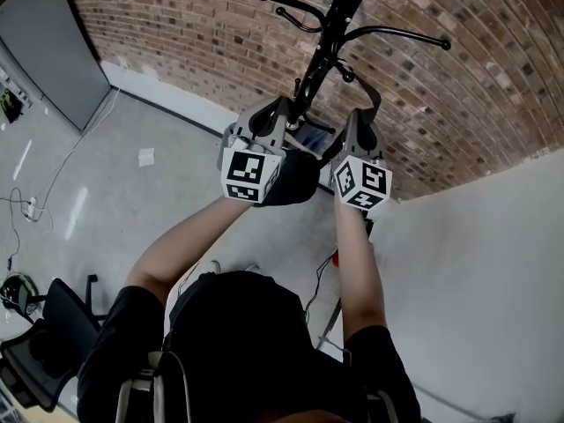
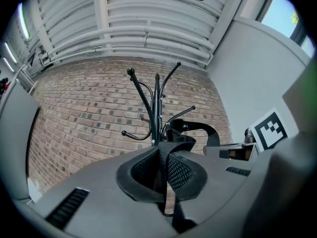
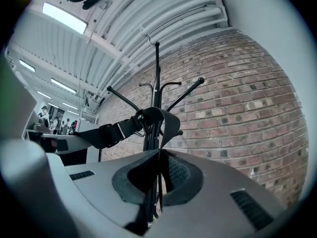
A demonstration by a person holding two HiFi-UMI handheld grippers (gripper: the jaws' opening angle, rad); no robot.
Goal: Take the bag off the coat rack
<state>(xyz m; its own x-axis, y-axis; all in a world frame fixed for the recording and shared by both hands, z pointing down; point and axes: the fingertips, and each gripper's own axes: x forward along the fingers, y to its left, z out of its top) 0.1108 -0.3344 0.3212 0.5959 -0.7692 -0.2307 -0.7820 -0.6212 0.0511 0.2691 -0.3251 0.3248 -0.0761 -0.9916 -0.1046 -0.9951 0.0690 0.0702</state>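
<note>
Since the left tongs (image 2: 166, 170) and right tongs (image 3: 157, 175) both squeeze the strap (image 3: 171, 125) of the bag (image 1: 295, 179) hanging on the coat rack (image 1: 339, 11), they should lift straight up until it clears the hook (image 3: 179, 132).

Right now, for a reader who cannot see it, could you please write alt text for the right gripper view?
The right gripper is shut on a black bag strap, which rises from the jaws and loops at a black coat rack. Behind stands a brick wall.
</note>
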